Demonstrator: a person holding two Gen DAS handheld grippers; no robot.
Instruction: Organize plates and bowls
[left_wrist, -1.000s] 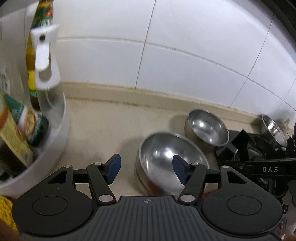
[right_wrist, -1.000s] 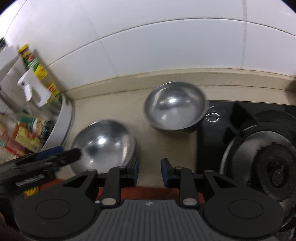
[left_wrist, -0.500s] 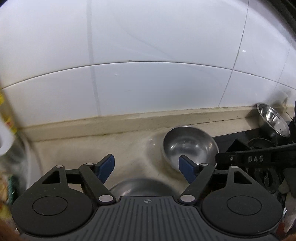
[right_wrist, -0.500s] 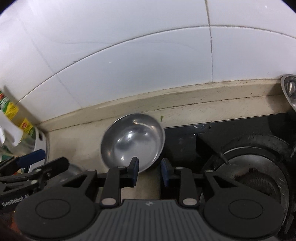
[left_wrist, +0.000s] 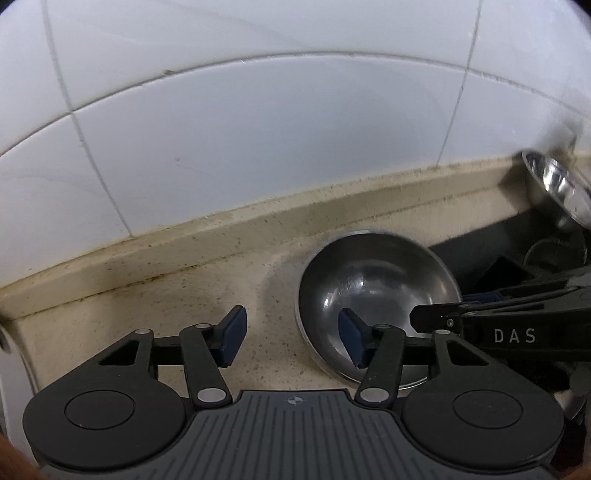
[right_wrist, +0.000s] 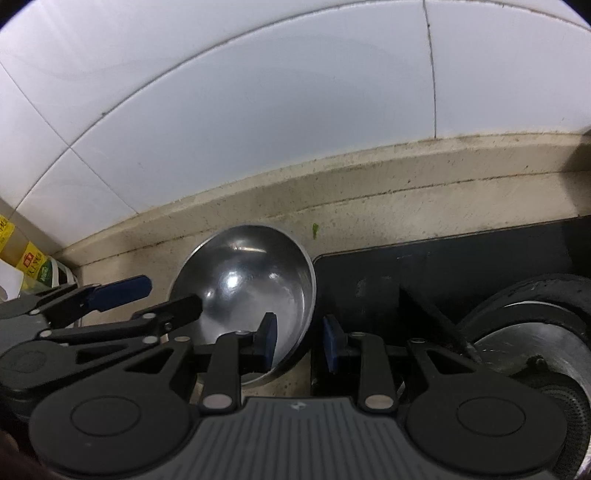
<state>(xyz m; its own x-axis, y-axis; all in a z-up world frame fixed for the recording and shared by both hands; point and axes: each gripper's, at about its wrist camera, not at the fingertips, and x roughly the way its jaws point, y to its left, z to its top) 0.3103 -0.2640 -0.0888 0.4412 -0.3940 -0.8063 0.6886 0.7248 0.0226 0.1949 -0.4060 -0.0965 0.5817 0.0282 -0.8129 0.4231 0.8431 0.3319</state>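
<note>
A steel bowl (left_wrist: 380, 291) sits on the beige counter by the wall, also seen in the right wrist view (right_wrist: 255, 284). My left gripper (left_wrist: 290, 338) is open; its jaws straddle the bowl's left rim, the right pad inside the bowl. It also shows in the right wrist view (right_wrist: 147, 295). My right gripper (right_wrist: 299, 343) is open with its jaws on either side of the bowl's right rim, apart from it; it shows in the left wrist view (left_wrist: 480, 314). A second steel bowl (left_wrist: 557, 184) stands at the far right.
A black gas stove (right_wrist: 461, 280) with a burner (right_wrist: 535, 332) lies right of the bowl. White tiled wall (right_wrist: 295, 110) runs behind the counter. Condiment bottles (right_wrist: 26, 258) stand at the far left.
Both grippers have moved forward and right, from the large bowl to the smaller bowl by the stove. The right gripper has opened wider around the rim. The large bowl has left view.
</note>
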